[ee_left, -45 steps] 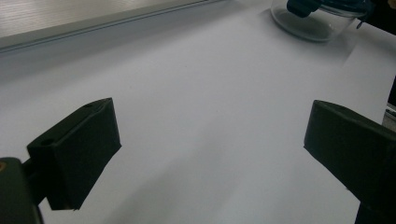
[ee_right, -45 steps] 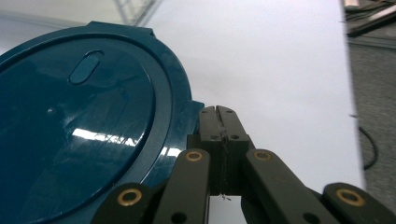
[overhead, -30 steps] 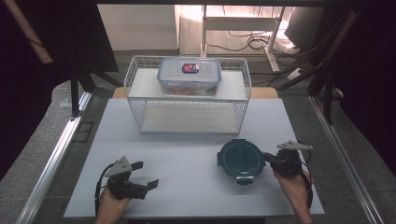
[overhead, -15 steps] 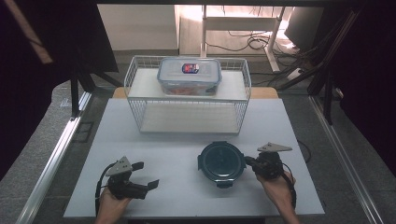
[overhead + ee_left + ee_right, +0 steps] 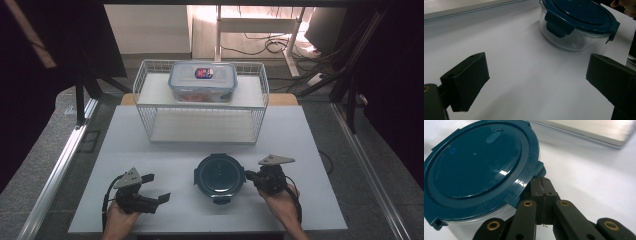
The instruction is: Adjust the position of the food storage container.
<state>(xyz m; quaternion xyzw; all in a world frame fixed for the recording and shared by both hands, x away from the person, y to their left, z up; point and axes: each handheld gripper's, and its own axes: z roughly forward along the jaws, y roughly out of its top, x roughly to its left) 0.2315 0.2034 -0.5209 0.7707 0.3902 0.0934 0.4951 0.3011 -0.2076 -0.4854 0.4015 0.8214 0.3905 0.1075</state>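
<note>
Now: Bowl Nudged Along by a Closed Gripper

Seemingly, a push is the step in hand. The bowl (image 5: 219, 178), a round glass one under a dark blue clip lid, is seen on the white table (image 5: 320, 150), in front of the wire basket (image 5: 202, 126) and apart from it. The right gripper (image 5: 250, 176) is set against the bowl's right side: in the right gripper view its jaws are pressed flat together with nothing between them, their tips tucked under a lid tab (image 5: 537, 170). The bowl is therefore not clamped; it is only touched from the side.

The left gripper (image 5: 157, 188) is held left of the bowl, well apart from it, jaws spread wide and empty, turned toward the bowl.

A rectangular box (image 5: 202, 81) with a clear lid is seen on the basket's upper shelf, behind the bowl.

What comes next is judged to call for the left gripper to be brought up to the bowl's left side, so that the bowl can be steadied or a clip worked. A low, level push would be needed, since a high one might lift the tab.
</note>
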